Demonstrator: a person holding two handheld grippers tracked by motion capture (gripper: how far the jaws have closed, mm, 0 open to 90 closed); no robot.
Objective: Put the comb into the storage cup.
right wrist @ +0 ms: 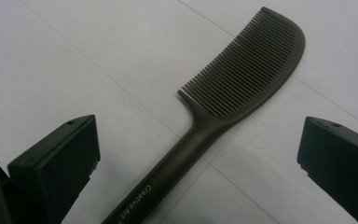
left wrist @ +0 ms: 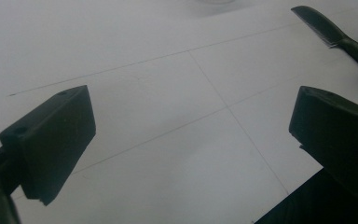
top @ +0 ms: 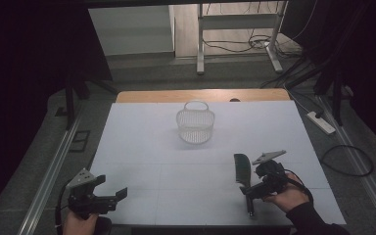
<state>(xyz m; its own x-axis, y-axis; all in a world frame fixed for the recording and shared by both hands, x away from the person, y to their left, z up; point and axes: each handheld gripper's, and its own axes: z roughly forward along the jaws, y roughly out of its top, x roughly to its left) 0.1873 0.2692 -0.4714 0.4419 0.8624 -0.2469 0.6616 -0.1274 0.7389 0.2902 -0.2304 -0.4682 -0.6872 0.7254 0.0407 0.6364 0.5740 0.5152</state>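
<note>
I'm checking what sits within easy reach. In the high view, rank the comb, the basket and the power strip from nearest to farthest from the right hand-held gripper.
1. Comb: right beside the right hand-held gripper, near right of the table.
2. Basket: up the table, centre, towards the far edge.
3. Power strip: on the floor, beyond the table's right edge.

— What is the table [top: 127, 147] covered with?
— White sheeting; a wooden edge is left bare at the far side.
— And on it?
— A white basket [top: 196, 125] and a dark comb [top: 242, 171] are laid well apart.
</note>
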